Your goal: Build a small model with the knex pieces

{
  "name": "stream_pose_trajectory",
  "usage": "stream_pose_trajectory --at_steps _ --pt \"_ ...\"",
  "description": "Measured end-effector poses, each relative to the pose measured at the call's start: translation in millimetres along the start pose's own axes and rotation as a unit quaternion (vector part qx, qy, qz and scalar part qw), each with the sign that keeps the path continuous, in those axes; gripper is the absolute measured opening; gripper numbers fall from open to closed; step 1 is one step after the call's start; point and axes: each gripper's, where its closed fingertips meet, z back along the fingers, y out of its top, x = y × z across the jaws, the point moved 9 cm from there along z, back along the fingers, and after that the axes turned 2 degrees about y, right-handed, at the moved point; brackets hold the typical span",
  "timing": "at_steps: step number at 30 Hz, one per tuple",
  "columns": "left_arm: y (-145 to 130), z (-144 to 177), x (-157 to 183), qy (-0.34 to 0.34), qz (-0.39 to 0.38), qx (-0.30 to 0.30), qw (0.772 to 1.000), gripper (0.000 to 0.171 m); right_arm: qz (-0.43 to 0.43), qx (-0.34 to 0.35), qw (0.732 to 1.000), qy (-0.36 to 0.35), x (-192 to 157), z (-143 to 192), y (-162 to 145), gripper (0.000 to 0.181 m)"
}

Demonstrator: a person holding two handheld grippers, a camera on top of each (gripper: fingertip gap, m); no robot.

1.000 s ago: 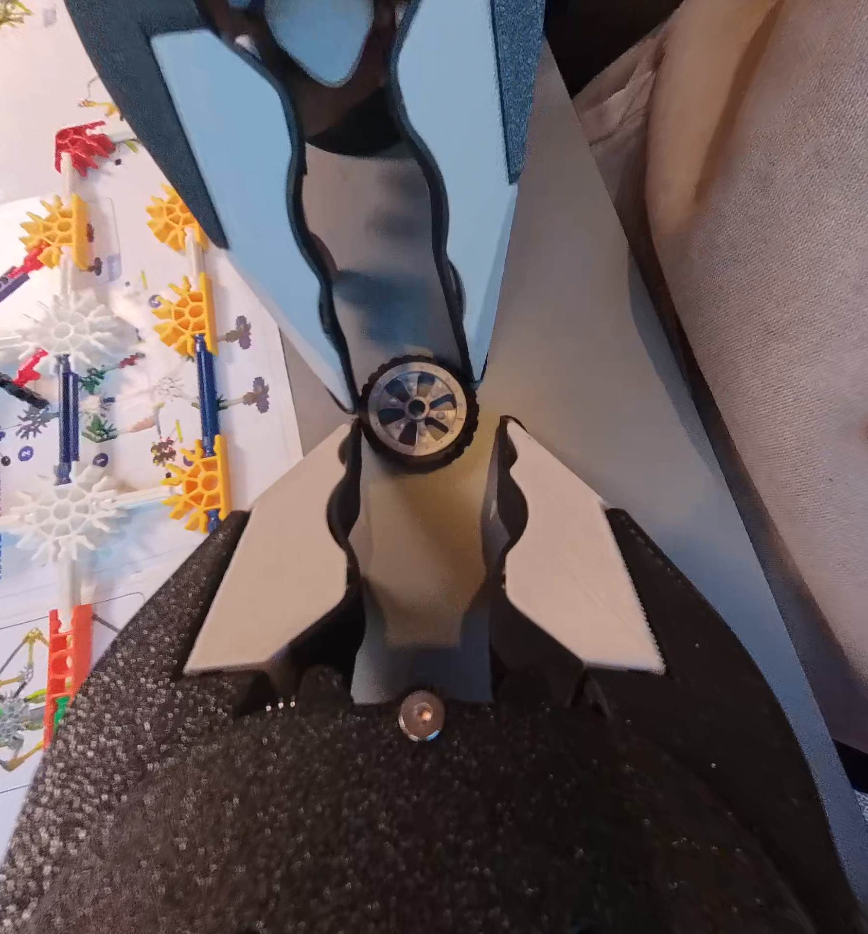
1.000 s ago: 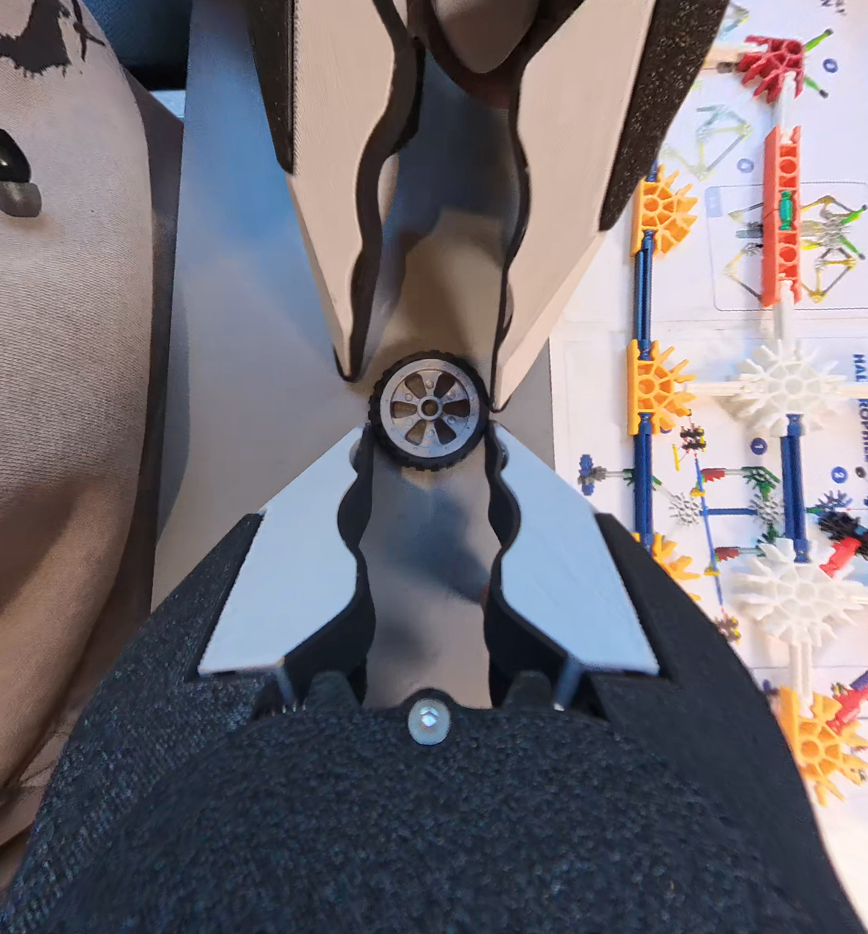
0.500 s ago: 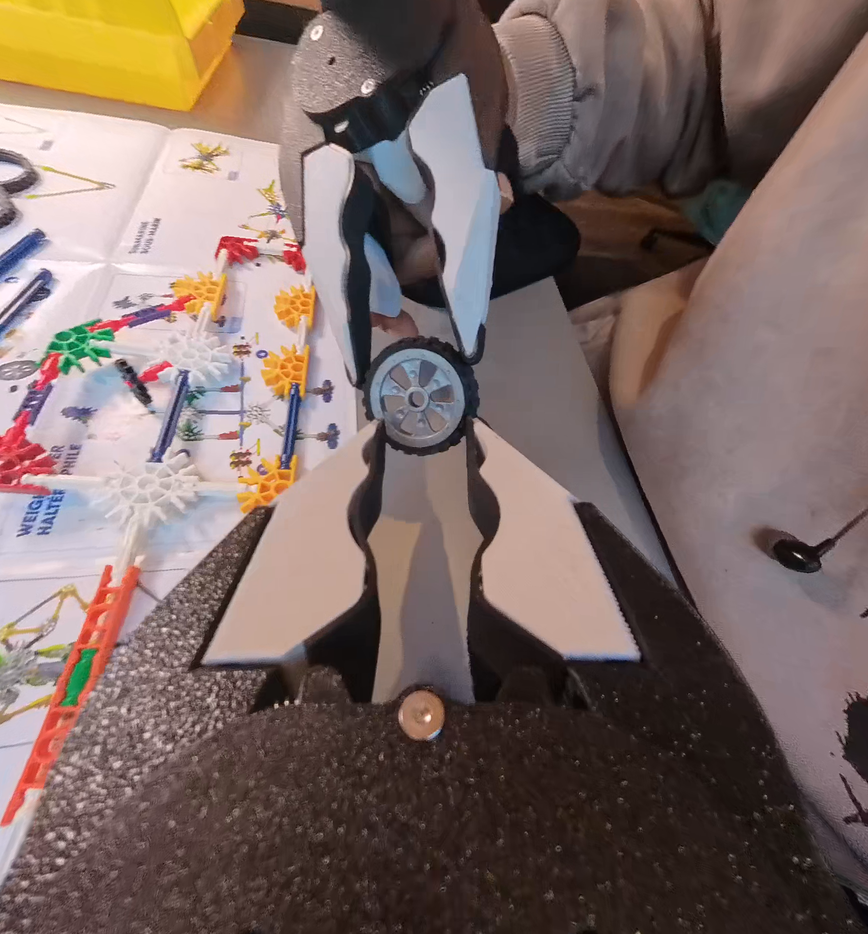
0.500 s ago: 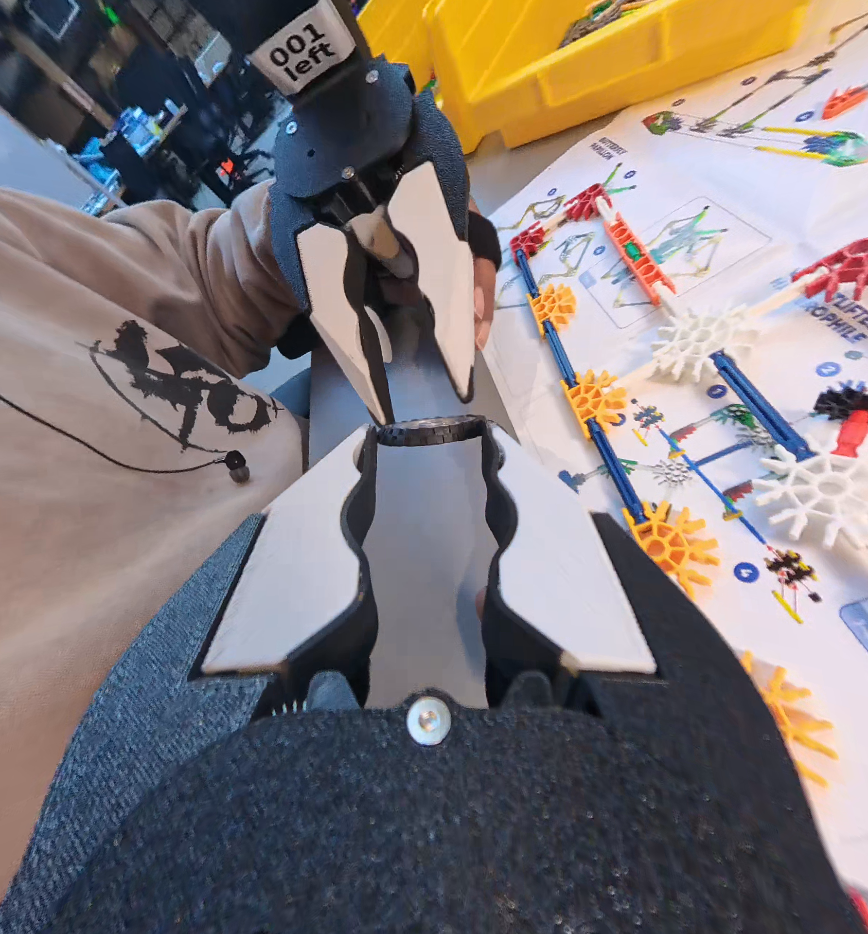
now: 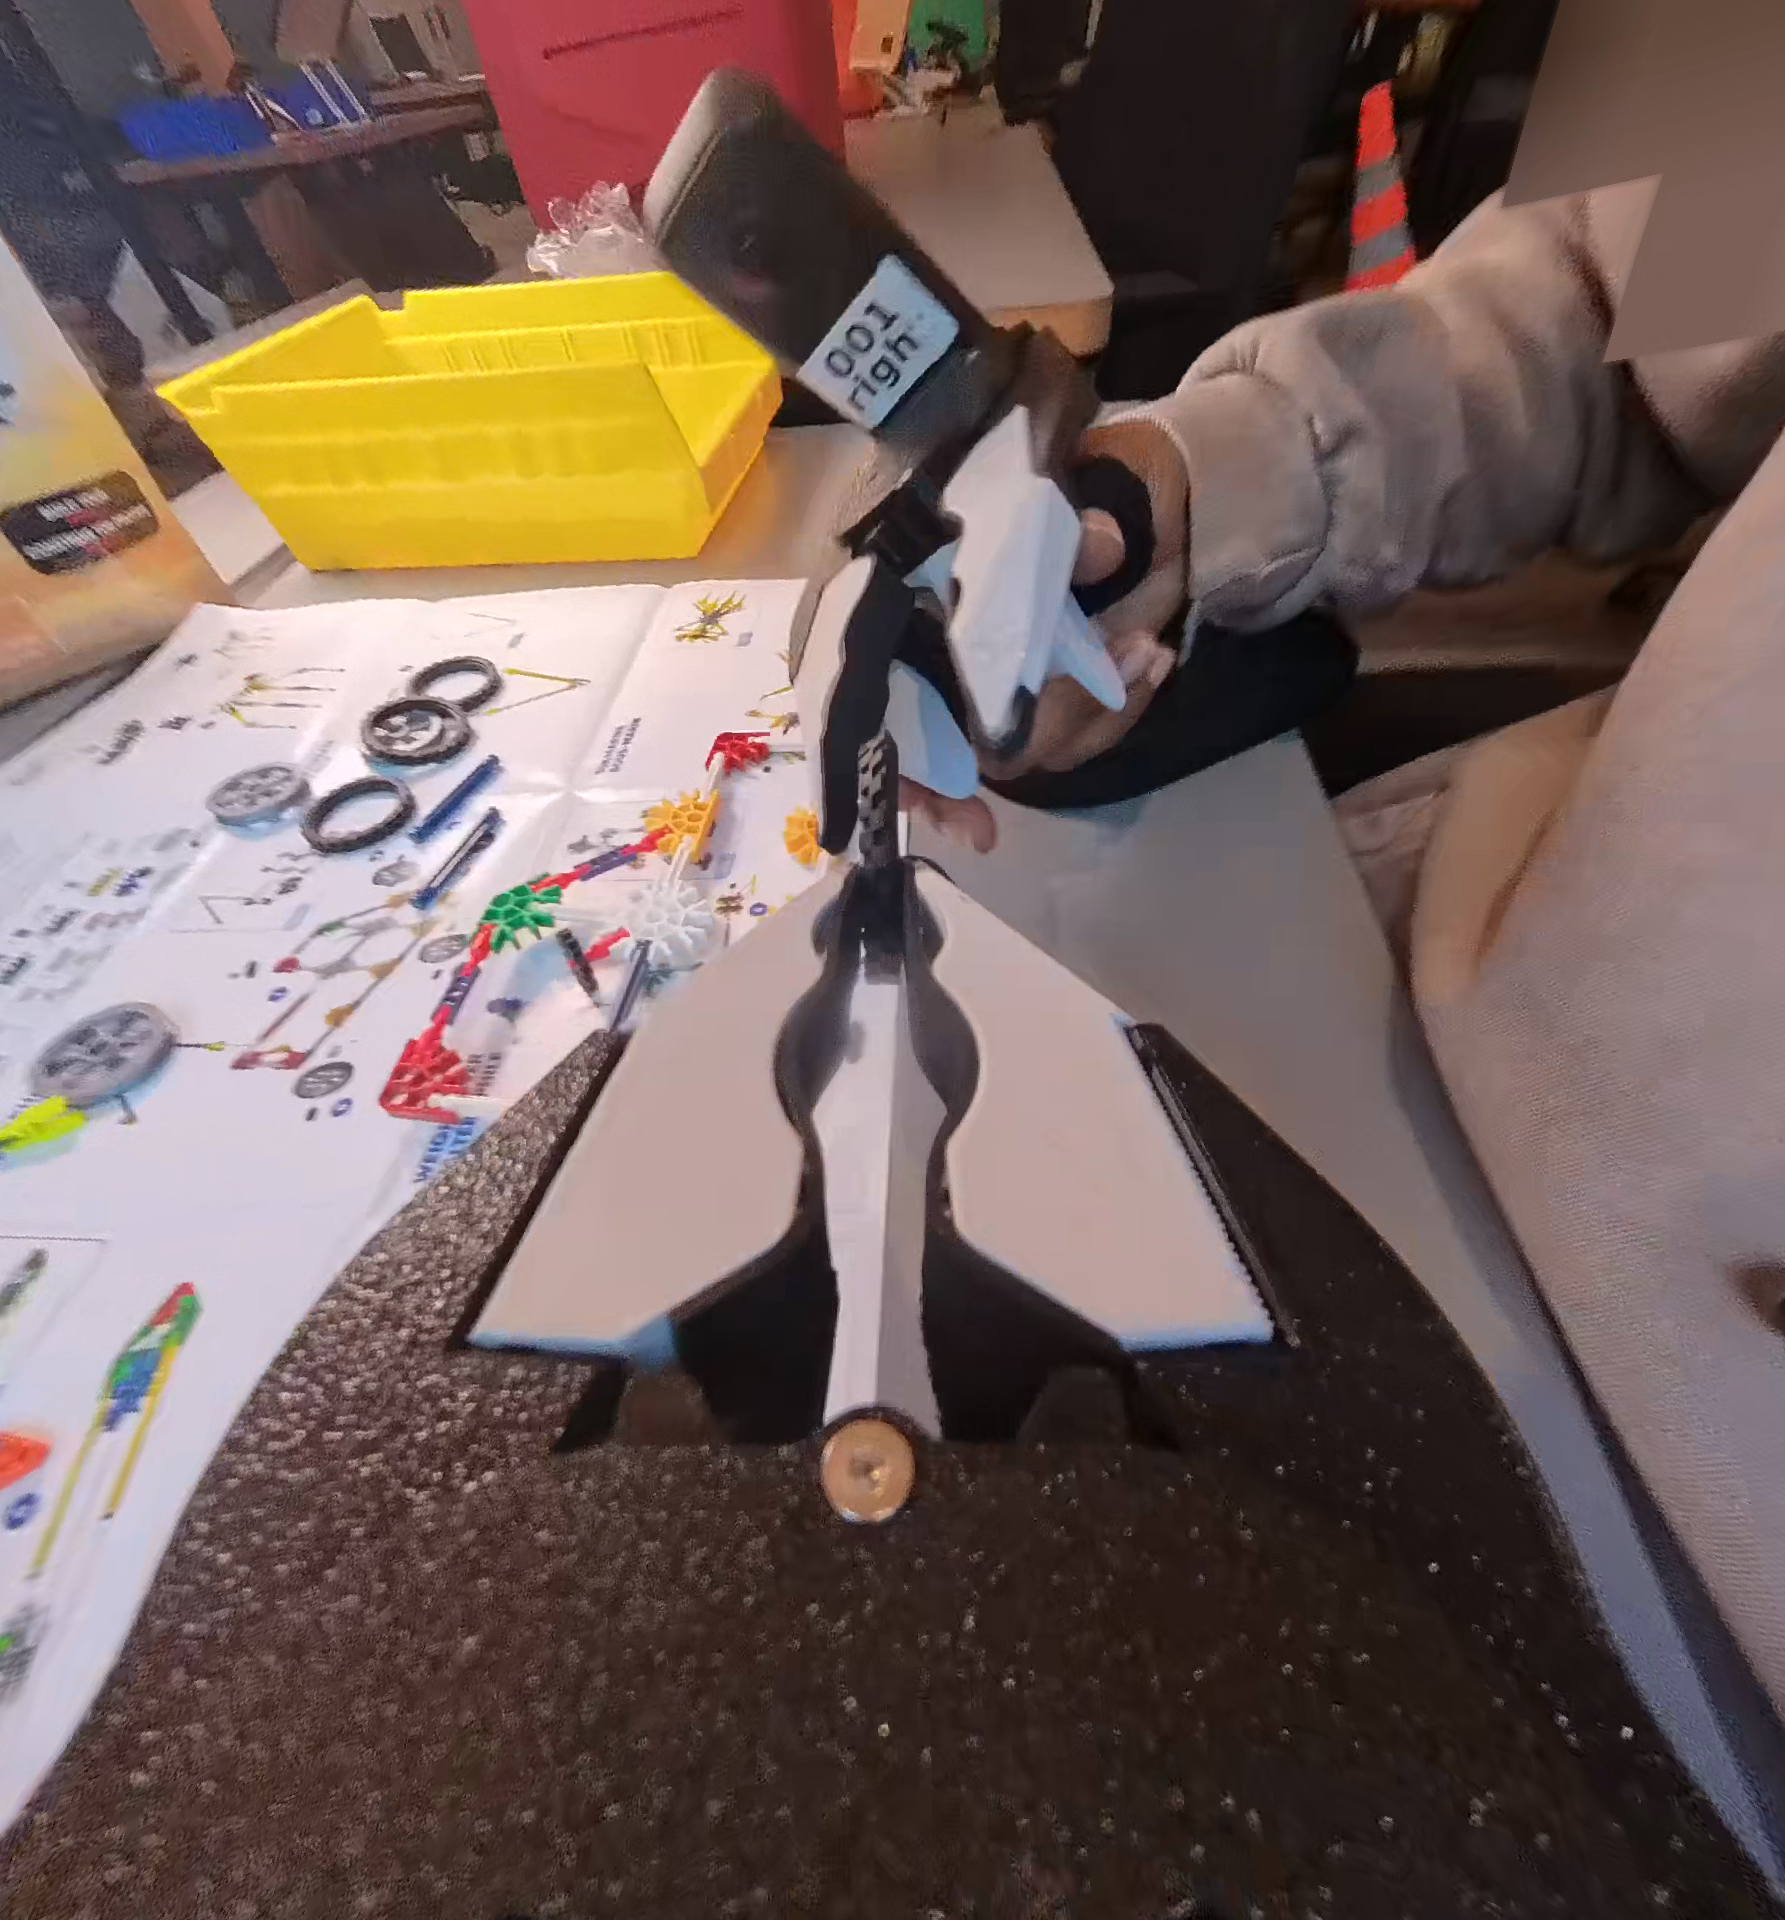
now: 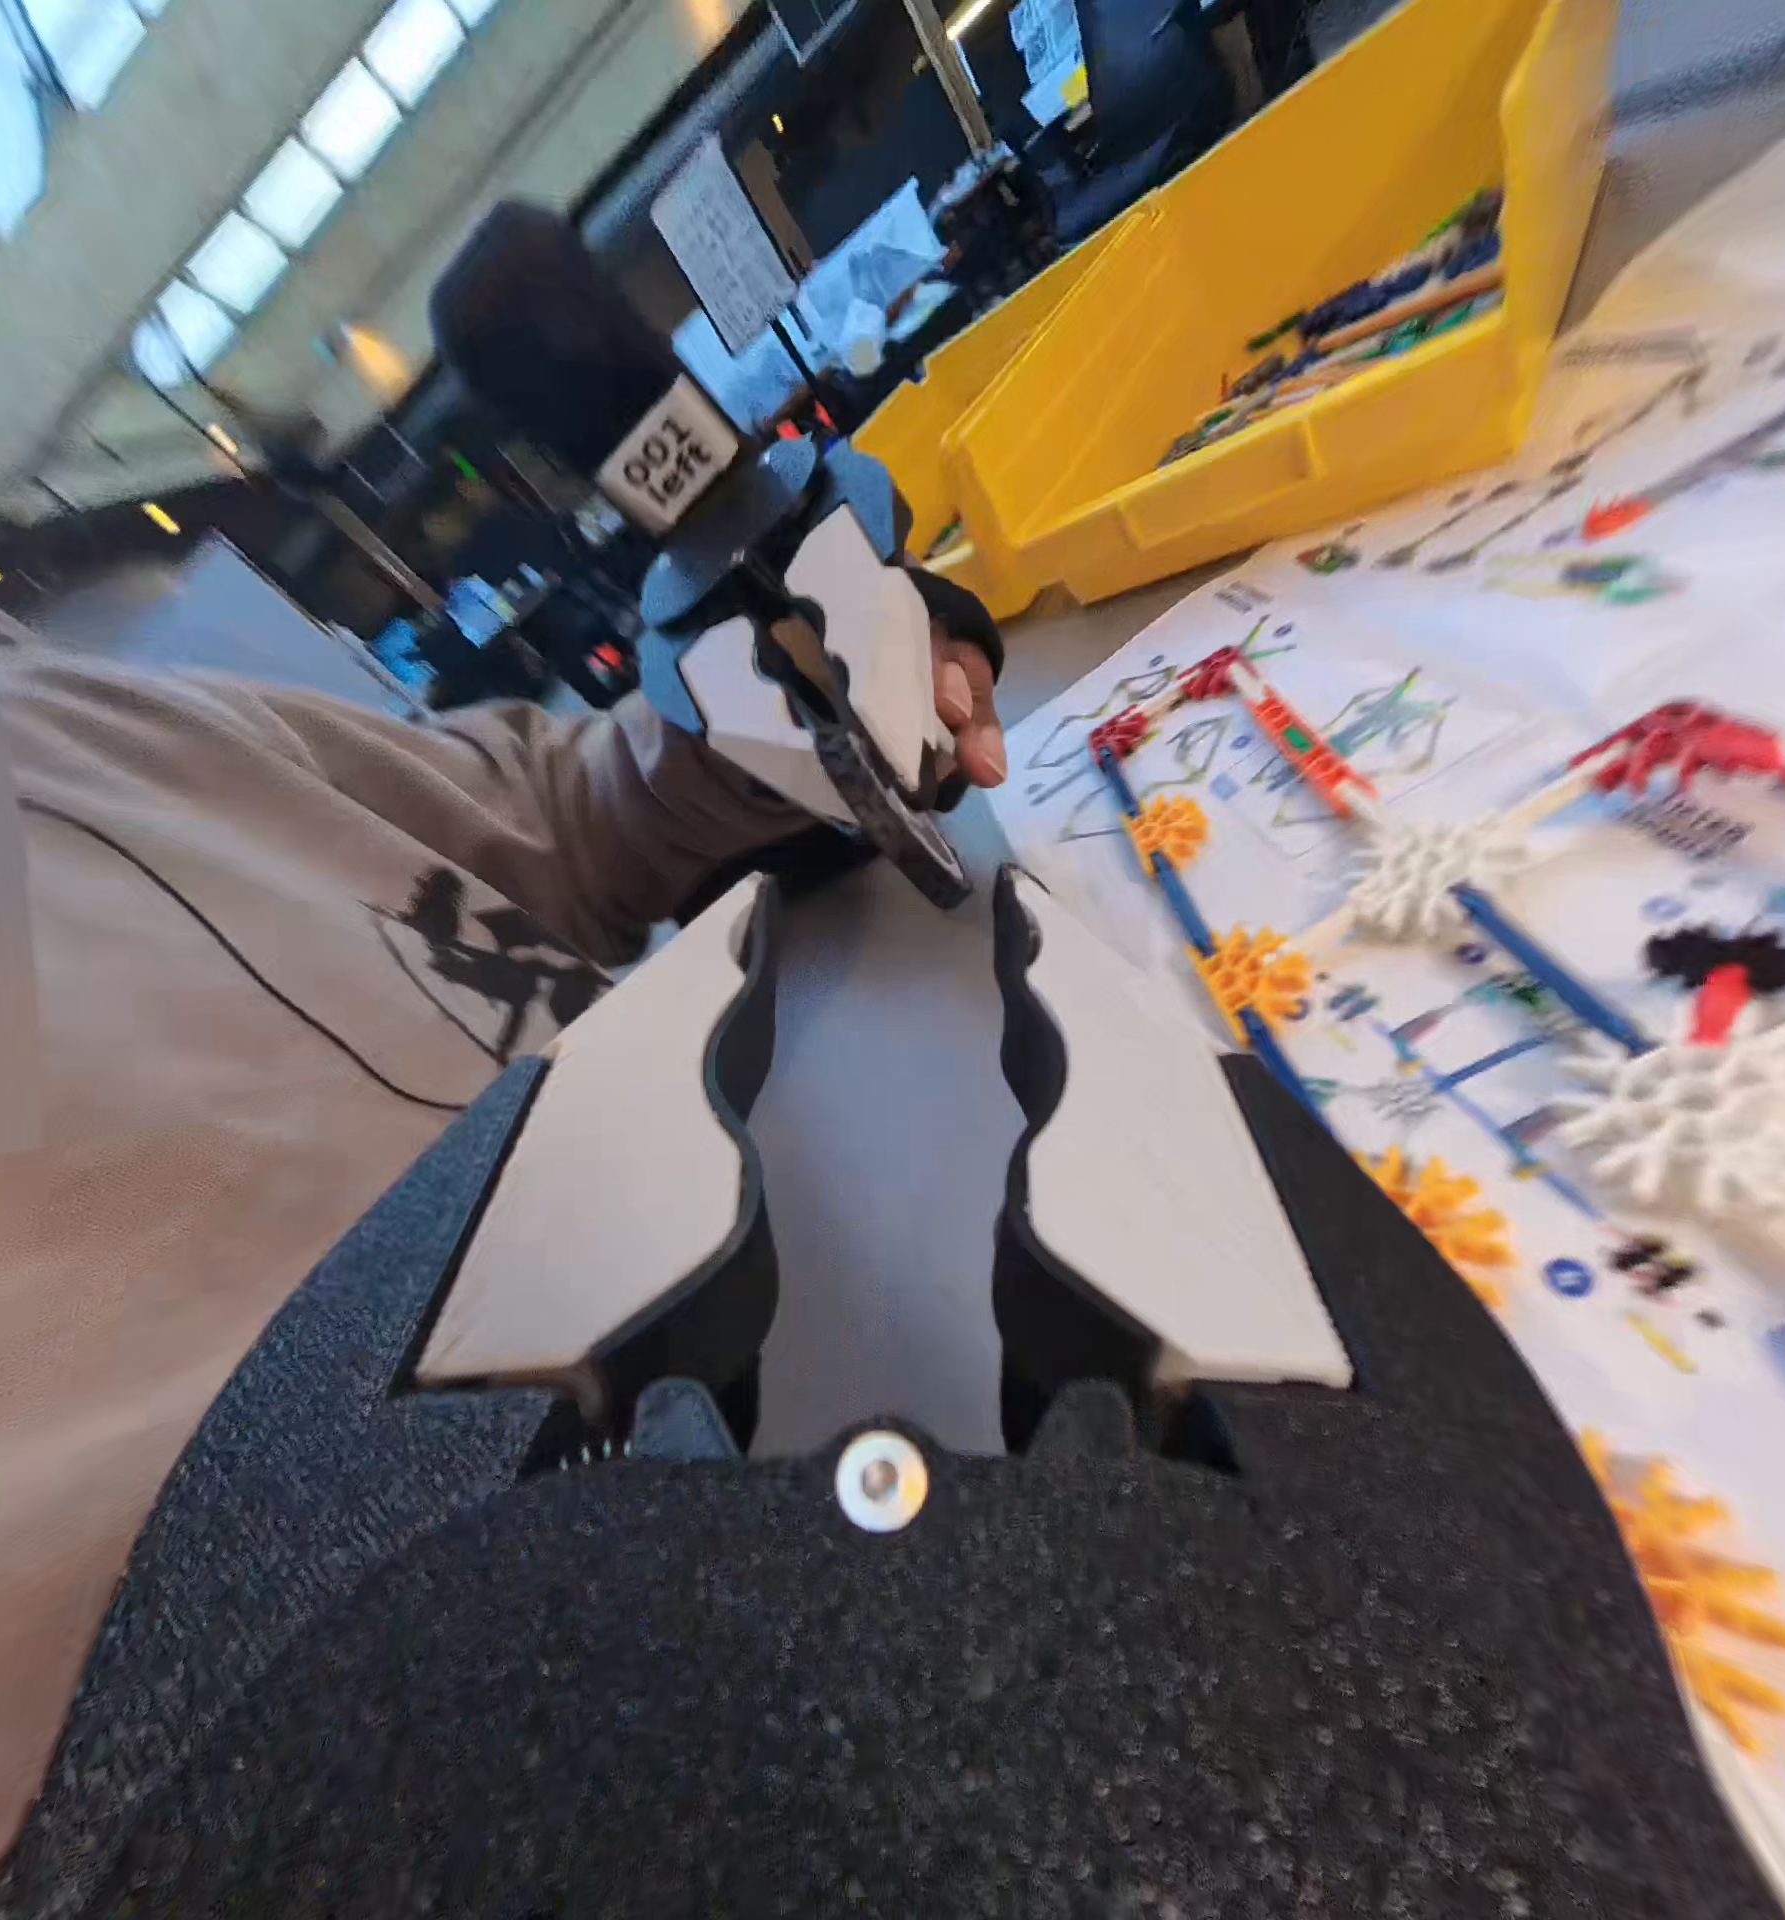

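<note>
Two claws meet over the bare strip of tabletop (image 5: 1179,883) just beside the printed sheet (image 5: 244,1195), on the edge of the sheet nearest the person. The left claw (image 5: 880,885) has its fingers drawn close together and clamped on a small wheel (image 5: 877,800) with a black treaded tyre. From the left wrist view the wheel shows edge-on, standing up out of the fingertips and lifted clear of the tabletop.

The right claw (image 6: 883,894) faces it from the opposite side with its fingers well apart and nothing between their pads. In the right wrist view the wheel sits just past those parted tips, nearer one tip than the other. Blur makes it unclear whether that tip touches the tyre. A hand (image 5: 1106,623) grips each tool, with a beige sleeve (image 5: 1387,416) behind it.

On the printed sheet lies a flat rod-and-connector frame (image 5: 555,925) in blue, yellow, white, red and green, on the part closest to the claws. Farther across the sheet lie several loose black tyres (image 5: 358,810), grey wheel hubs (image 5: 254,795) and short blue rods (image 5: 457,795). Beyond the sheet's far edge stands a yellow bin (image 5: 472,436), with more parts visible inside it from the right wrist view.
</note>
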Motion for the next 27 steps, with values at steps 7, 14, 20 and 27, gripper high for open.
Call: stream_pose_trajectory --at_steps 7,14,20,27 --pt "-3 -3 1 -0.079 0.09 0.001 0.993 0.004 0.25 -0.077 0.962 -0.081 -28 -11 20 0.024" --pt "-3 1 -3 -0.124 0.189 0.033 0.974 0.004 0.265 -0.078 0.959 -0.066 -29 -19 24 0.006" --pt "-9 0 -8 -0.201 0.334 0.065 0.919 0.004 0.371 -0.064 0.919 -0.117 -41 -23 22 0.007" --pt "-5 -2 7 -0.123 0.136 -0.022 0.983 0.004 0.111 -0.125 0.986 0.003 -26 -23 17 0.017"
